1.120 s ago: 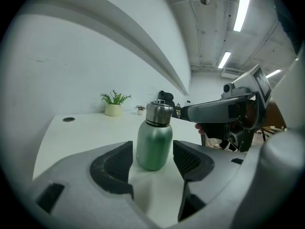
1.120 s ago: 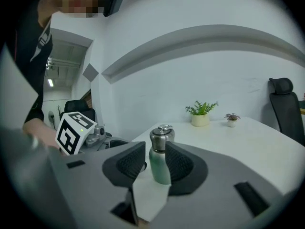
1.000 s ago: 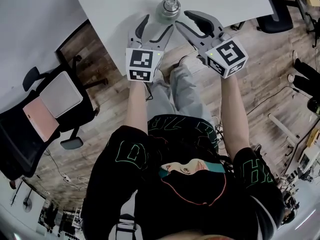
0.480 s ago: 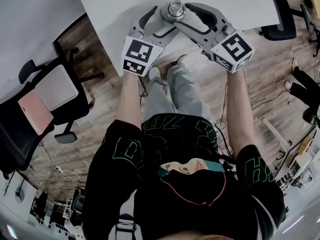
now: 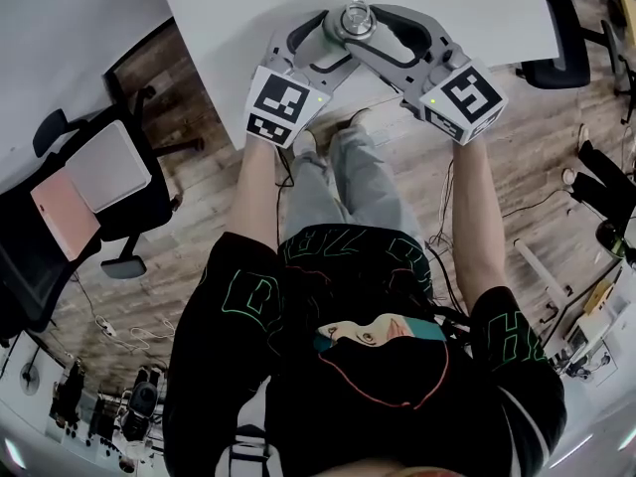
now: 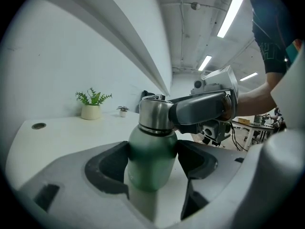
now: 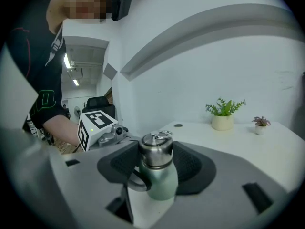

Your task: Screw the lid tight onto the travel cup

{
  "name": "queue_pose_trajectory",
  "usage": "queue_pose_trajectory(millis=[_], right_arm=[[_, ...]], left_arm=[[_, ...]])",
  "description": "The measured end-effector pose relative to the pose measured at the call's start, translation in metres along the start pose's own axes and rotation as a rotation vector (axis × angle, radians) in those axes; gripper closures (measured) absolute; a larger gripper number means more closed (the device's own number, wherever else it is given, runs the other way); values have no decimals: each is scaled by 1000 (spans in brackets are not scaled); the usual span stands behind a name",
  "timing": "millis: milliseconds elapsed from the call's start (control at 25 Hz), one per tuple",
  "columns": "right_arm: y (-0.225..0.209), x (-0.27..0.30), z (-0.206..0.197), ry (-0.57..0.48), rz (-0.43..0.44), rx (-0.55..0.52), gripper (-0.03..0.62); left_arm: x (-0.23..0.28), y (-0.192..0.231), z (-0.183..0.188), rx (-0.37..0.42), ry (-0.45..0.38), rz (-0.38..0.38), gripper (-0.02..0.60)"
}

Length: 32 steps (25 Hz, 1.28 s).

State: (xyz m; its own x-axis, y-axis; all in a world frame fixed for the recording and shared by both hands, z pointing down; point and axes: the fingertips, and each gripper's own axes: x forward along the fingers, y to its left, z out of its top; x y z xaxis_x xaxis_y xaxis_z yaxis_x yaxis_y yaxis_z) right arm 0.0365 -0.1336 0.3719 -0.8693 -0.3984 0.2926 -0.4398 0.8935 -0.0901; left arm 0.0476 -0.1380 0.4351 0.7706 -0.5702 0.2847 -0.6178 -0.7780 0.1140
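A green travel cup [image 6: 151, 161] with a steel lid [image 7: 156, 151] stands upright near the front edge of the white table [image 5: 238, 8]. My left gripper [image 6: 152, 159] has the cup's green body between its pads, which touch it on both sides; its jaws have just been closing. My right gripper [image 7: 156, 156] comes in from the other side, higher up, its pads against the steel lid; its jaws have also just been closing. In the head view the cup [image 5: 353, 18] sits between the left gripper [image 5: 333, 40] and the right gripper [image 5: 360, 28].
A potted plant [image 7: 224, 116] and a smaller one [image 7: 260, 124] stand far back on the table, by a round cable hole [image 6: 38, 125]. A black office chair [image 5: 89, 197] holding flat pink and white items is at the left, another chair [image 5: 566, 63] at the right.
Both grippers have closed in on the cup. The right gripper, a second ago beside the cup, now has its jaws round the lid. The left jaws now flank the body.
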Motion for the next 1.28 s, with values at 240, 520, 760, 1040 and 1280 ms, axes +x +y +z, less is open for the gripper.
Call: queue_pose_trajectory(millis=[240, 520, 760, 1040, 1280], right_arm=[[-2, -4, -2, -4, -83, 26, 365], [-5, -6, -2, -3, -278, 66, 365], [-5, -6, -4, -22, -498, 129, 367], [-3, -4, -7, -34, -712, 202, 365], [1, -2, -8, -32, -594, 236, 267]], left_arm=[[3, -2, 0, 5, -5, 6, 245], [4, -1, 3, -2, -10, 17, 245], [3, -1, 2, -4, -10, 21, 245], [0, 0, -1, -10, -20, 22, 245], [2, -2, 0, -15, -14, 10, 245]])
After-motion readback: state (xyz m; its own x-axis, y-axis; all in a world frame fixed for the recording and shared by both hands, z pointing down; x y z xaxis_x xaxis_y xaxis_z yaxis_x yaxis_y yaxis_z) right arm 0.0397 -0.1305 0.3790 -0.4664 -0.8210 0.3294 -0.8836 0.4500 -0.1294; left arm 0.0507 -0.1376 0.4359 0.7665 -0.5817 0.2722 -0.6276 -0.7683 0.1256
